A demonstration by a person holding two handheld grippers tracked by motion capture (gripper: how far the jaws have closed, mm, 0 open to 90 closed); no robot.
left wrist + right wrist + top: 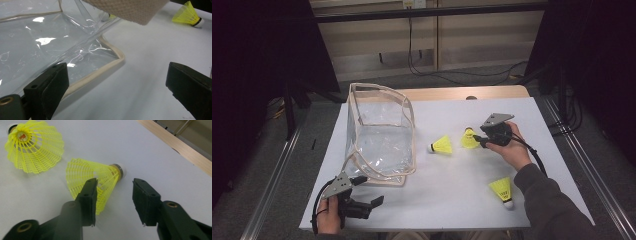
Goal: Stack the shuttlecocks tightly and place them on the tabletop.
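Only a small red mark, unreadable, inside yellow shuttlecock (33, 146).

No legible text or labels anywhere

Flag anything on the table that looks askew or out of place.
The clear bag sags crookedly, its walls crumpled and leaning. Three yellow shuttlecocks lie scattered on their sides outside it. Nothing looks damaged.

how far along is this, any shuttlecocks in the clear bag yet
None packed yet: the clear bag looks empty and all three shuttlecocks lie on the table. In hand: the right gripper straddles the middle shuttlecock, not yet pinching it. The left gripper waits open by the bag's corner. Left: the near shuttlecock and the one nearest the bag.
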